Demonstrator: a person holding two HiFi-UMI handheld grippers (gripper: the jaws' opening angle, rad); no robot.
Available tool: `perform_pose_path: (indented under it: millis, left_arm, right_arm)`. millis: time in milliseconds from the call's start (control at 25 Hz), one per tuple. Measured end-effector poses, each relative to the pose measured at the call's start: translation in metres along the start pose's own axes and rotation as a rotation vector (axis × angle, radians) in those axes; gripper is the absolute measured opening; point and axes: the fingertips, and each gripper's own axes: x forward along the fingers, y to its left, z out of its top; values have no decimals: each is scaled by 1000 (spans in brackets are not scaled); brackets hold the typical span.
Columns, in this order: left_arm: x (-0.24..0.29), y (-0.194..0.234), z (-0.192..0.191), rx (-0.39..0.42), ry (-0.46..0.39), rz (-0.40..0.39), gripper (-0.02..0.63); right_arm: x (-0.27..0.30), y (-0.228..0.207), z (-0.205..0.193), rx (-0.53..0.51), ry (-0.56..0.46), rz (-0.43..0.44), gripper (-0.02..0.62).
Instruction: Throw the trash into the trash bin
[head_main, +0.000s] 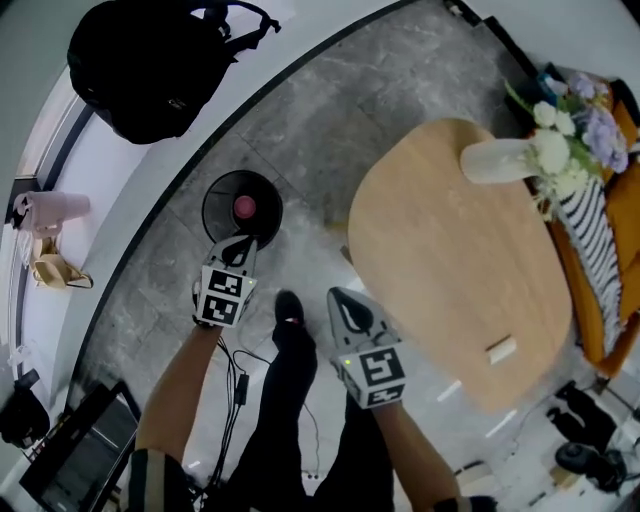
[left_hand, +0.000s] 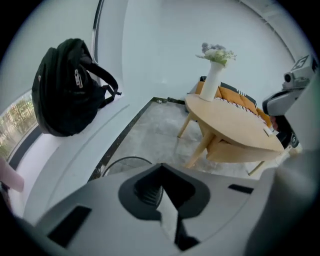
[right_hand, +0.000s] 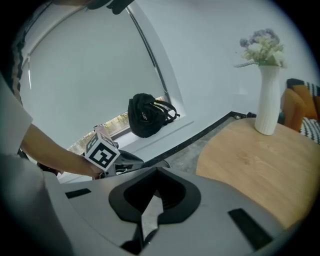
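A round black trash bin (head_main: 218, 196) stands on the grey floor, with a pink piece of trash (head_main: 245, 207) lying inside it. My left gripper (head_main: 236, 244) hangs just over the bin's near rim, jaws shut with nothing between them. The left gripper view shows the same left gripper (left_hand: 161, 186) shut and empty, with the bin's rim (left_hand: 125, 161) just beyond it. My right gripper (head_main: 344, 303) is to the right, above the floor between the bin and the wooden table (head_main: 450, 260). In its own view the right gripper (right_hand: 152, 199) has its jaws together, holding nothing.
A black backpack (head_main: 150, 65) rests on the white window ledge behind the bin. On the table stands a white vase (head_main: 495, 160) of flowers, beside an orange sofa (head_main: 600, 300). A person's legs and shoe (head_main: 288, 305) are between the grippers. Cables trail on the floor at bottom left.
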Motion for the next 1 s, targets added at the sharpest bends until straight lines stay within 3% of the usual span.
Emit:
perform_pose_path:
  millis: [280,480,640,1000]
  left_arm:
    - [-45,-66,40,34,-75,-69,-2]
    - [-51,-132,66,120,-79,-139,-2]
    - [-51,-190,94,222,-96,-204,-2]
    - [-40,-334,143,318,-122,-351,-2]
  right_arm:
    - [-60,-10,17,21,-63,-39,-3]
    - [-115,-37,20,47,-113,-107,-3]
    - [-160,-70,5,114,-173,-186,-3]
    - [-266,-141,-59,243,-202,-361,-3]
